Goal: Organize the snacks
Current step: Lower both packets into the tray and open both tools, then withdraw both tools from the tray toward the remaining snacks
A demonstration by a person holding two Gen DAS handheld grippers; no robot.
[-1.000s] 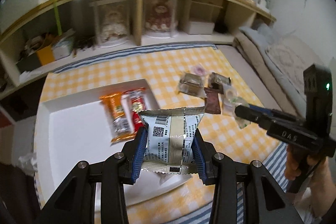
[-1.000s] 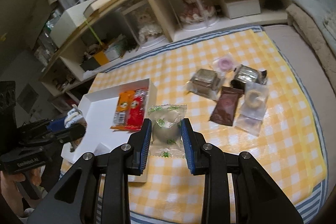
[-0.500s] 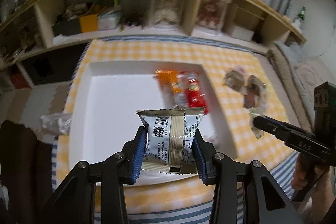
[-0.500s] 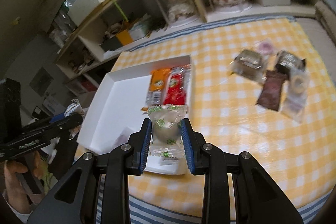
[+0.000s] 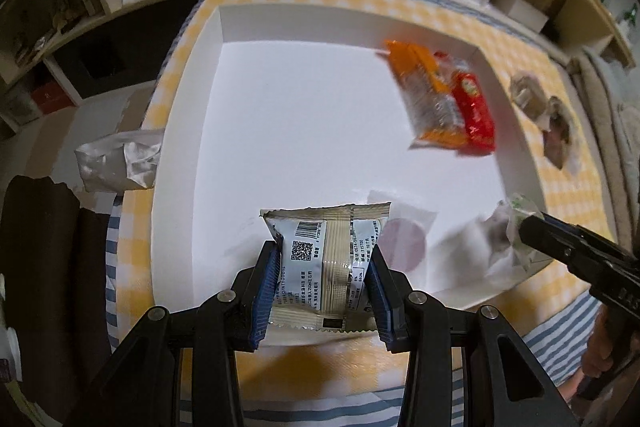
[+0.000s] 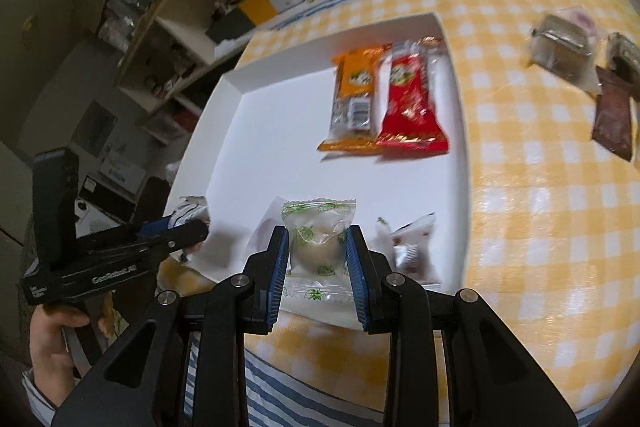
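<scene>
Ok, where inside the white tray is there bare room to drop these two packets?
The tray's left half, from its far wall to the barcode packet, is bare. Crowded: the orange and red packets at far right, the purple-disc pouch at near right.

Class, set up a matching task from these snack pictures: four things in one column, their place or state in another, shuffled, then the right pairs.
1 silver packet
2 green-leaf packet
3 orange packet
4 brown packet

A lying in the white tray
B held in the right claw
C on the checked cloth
D held in the left claw

Pairs: 1-D, 2-B, 3-A, 4-C
</scene>
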